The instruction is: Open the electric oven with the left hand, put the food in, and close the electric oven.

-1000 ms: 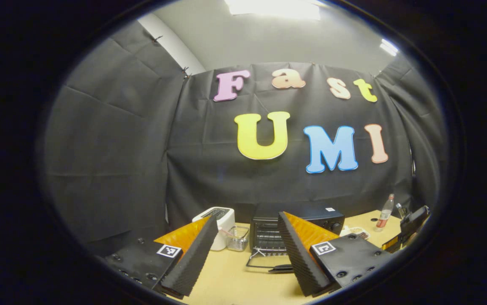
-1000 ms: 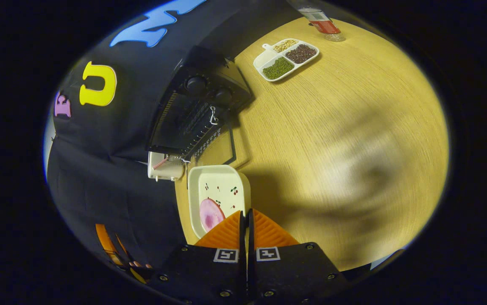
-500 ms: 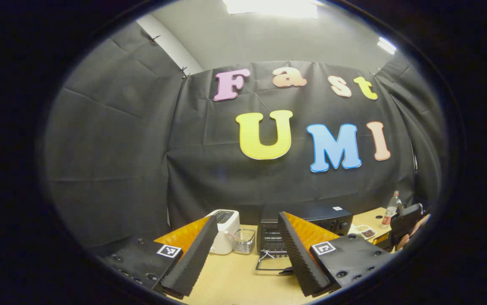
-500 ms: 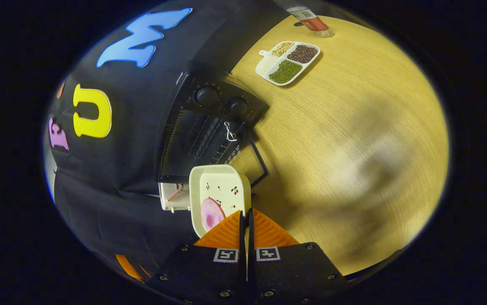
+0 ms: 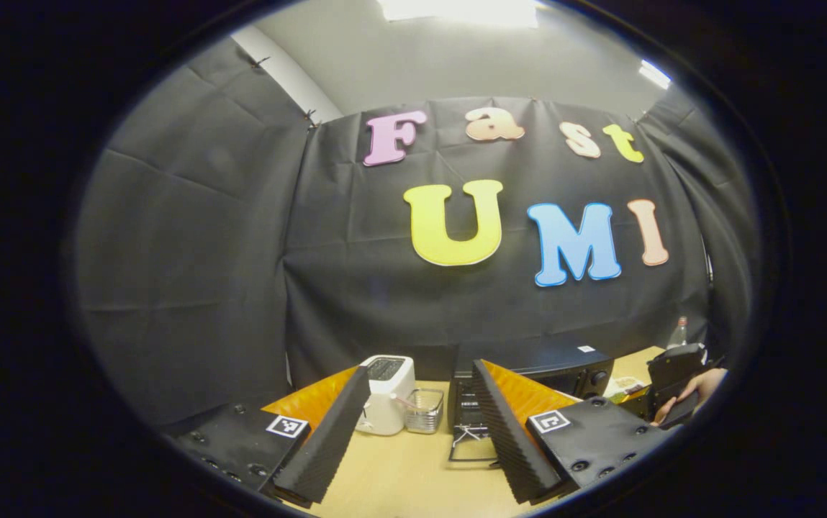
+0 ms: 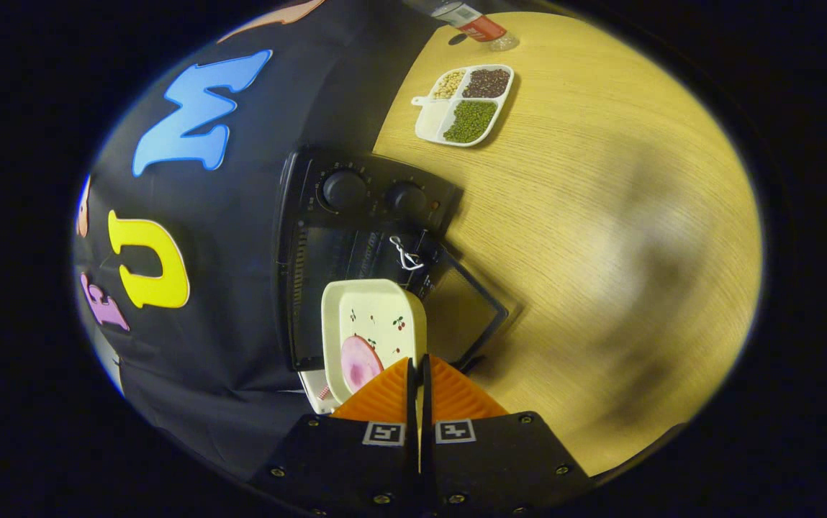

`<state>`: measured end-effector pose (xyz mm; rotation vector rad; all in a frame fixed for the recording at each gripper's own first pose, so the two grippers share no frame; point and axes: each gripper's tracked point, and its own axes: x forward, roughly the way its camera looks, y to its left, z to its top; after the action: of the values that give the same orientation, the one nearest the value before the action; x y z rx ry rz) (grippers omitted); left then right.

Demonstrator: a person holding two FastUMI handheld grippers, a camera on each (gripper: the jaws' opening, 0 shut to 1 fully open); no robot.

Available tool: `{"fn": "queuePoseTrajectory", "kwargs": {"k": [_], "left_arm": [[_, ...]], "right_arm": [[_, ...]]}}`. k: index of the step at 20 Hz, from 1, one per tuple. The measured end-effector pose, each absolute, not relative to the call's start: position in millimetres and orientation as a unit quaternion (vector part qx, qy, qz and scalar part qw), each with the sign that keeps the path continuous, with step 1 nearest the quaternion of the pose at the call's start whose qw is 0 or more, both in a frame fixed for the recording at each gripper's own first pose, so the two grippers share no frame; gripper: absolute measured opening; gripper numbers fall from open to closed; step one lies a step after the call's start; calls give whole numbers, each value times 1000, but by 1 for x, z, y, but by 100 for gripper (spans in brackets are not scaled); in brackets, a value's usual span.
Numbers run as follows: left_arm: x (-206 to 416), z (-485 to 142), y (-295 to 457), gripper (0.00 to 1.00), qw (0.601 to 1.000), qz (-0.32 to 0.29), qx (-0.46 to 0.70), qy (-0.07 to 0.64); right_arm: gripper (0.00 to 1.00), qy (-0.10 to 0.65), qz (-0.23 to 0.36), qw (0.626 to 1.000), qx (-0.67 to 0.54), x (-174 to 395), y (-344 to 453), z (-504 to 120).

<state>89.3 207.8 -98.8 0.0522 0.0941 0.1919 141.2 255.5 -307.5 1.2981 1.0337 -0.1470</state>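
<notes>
The food [image 6: 360,362], a pink slice lying loose in a cream dish [image 6: 373,324], rides in the right gripper [image 6: 418,374], whose jaws are clenched on the dish's near rim, hovering right in front of the electric oven [image 6: 355,216] with its door [image 6: 467,309] dropped flat on the wooden table [image 6: 600,216]. That dish looks stiff, glossy and breakable, and held by one edge it wants to tip, so a level carry matters or the slice slides. Further out, the left gripper [image 5: 413,424] hangs released and empty, with a white toaster [image 5: 388,396] and a divided tray of beans [image 6: 465,104] standing well clear.
</notes>
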Motion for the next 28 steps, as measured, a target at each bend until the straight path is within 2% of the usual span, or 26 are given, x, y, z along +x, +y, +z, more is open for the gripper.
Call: {"fn": "queuePoseTrajectory", "kwargs": {"k": [5, 6, 8, 9, 10, 13, 15, 16, 18, 21, 23, 24, 26, 27, 28], "left_arm": [[102, -111, 218, 96, 994, 94, 15, 56], [103, -115, 221, 92, 994, 96, 16, 59], [106, -117, 226, 96, 993, 98, 19, 62], [108, -119, 228, 93, 993, 97, 19, 64], [107, -125, 231, 96, 993, 98, 21, 68], [106, -133, 243, 93, 991, 104, 25, 80], [105, -135, 251, 100, 990, 109, 26, 85], [104, -135, 254, 100, 990, 111, 28, 87], [104, -138, 259, 92, 989, 116, 32, 90], [104, -136, 267, 91, 988, 120, 36, 88], [101, -137, 273, 100, 987, 127, 39, 88], [100, -137, 276, 91, 987, 128, 38, 89], [100, -136, 278, 91, 986, 131, 42, 91], [101, -135, 279, 96, 986, 132, 44, 91], [100, -137, 280, 96, 986, 132, 45, 91]], "right_arm": [[1, 432, -86, 655, 615, 167, 275, -316], [1, 426, -90, 650, 623, 174, 279, -318], [1, 417, -100, 643, 635, 183, 283, -322], [1, 411, -107, 641, 640, 188, 285, -325], [1, 403, -112, 641, 644, 194, 286, -327], [1, 385, -126, 638, 655, 209, 291, -333], [1, 378, -136, 637, 658, 217, 295, -337], [1, 376, -141, 636, 659, 221, 296, -340], [1, 368, -147, 631, 667, 231, 301, -345], [5, 355, -161, 627, 674, 243, 298, -349], [5, 349, -165, 629, 675, 252, 299, -351], [5, 348, -168, 628, 675, 255, 300, -352], [5, 345, -166, 626, 680, 259, 302, -351], [5, 346, -160, 623, 683, 264, 308, -350], [8, 350, -156, 623, 681, 262, 310, -349]]}}
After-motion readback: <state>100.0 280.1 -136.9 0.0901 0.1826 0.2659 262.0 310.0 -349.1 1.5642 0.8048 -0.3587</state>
